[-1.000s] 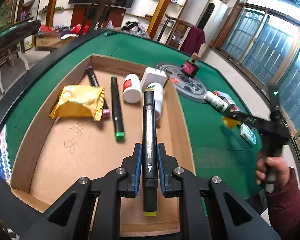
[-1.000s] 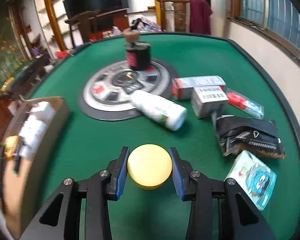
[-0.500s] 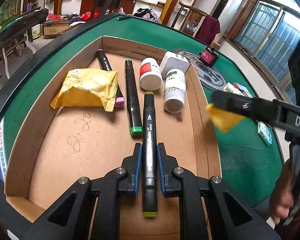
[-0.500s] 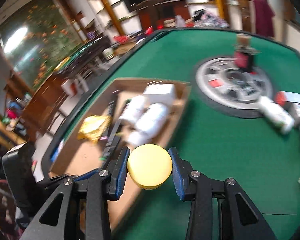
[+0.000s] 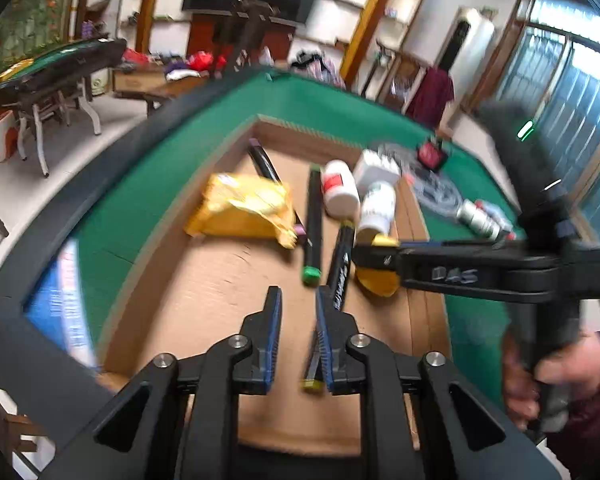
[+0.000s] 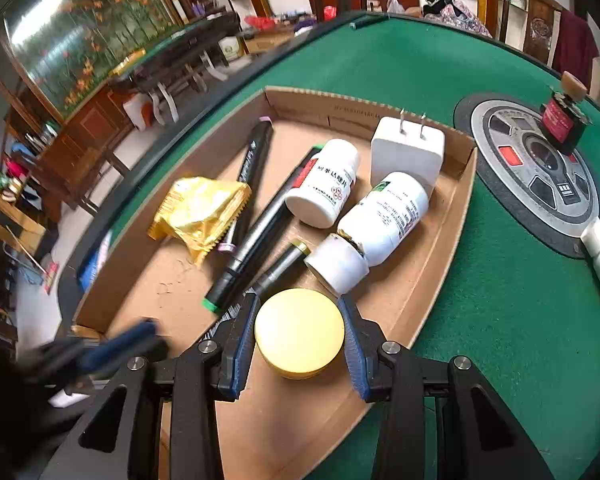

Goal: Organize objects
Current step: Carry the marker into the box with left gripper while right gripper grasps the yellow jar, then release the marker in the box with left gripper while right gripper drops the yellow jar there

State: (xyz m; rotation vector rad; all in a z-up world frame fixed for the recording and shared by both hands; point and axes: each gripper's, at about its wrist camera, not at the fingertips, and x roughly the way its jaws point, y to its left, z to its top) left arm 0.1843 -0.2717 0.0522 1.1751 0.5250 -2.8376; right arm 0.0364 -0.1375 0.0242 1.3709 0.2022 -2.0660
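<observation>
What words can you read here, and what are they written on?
"DAS" (last character unsure): handwritten on the arm of the right hand-held gripper.
Labels on the two white bottles: printed characters, too small to read.
White lettering on the black marker: too small to read.

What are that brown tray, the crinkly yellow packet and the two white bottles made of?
Tray: plain corrugated cardboard, matte, with a fluted cut edge.
Packet: shiny foil or metallised plastic film, creased, with a serrated seam.
White bottles: seemingly smooth plastic with printed labels.
</observation>
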